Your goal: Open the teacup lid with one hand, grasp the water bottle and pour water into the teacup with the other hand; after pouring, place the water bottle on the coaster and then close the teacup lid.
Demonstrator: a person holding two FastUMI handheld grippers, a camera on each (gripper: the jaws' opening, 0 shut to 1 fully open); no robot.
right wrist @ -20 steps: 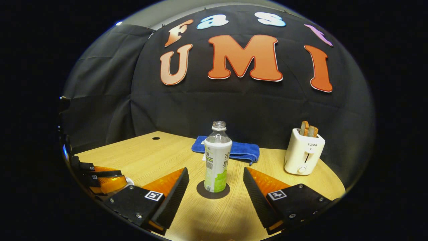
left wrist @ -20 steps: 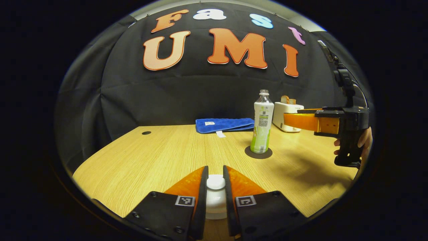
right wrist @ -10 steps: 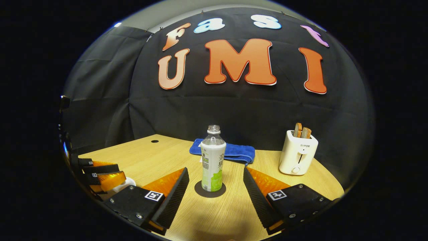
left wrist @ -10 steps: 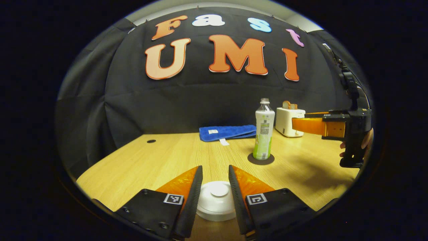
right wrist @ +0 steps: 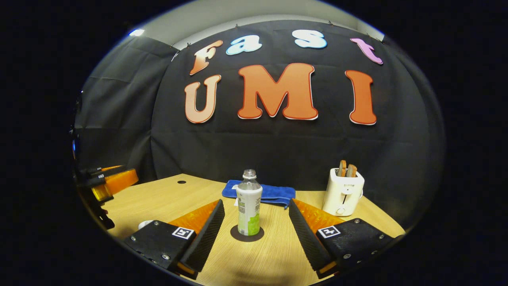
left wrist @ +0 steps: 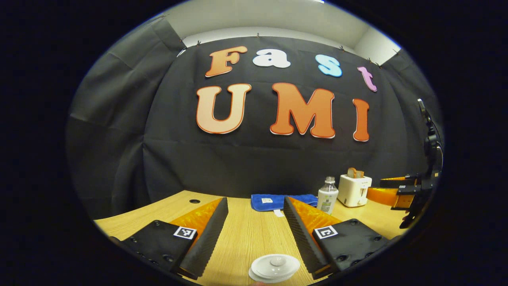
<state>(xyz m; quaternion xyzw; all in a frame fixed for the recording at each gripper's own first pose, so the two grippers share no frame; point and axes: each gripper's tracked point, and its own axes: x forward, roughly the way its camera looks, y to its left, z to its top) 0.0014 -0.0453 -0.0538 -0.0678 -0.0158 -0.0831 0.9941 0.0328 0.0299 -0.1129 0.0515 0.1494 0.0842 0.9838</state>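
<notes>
Apparently the task is complete: the lid sits on the teacup low between the left gripper, jaws apart and raised clear. Bottle stands upright on its coaster, ahead of the right gripper, jaws wide.

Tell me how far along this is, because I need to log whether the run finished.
It looks finished. The lid sits on the teacup, below the open left gripper, apart from its fingers. The water bottle stands upright on the coaster, and the open right gripper holds nothing. Whether water went into the cup cannot be seen. Nothing appears left to do.
</notes>
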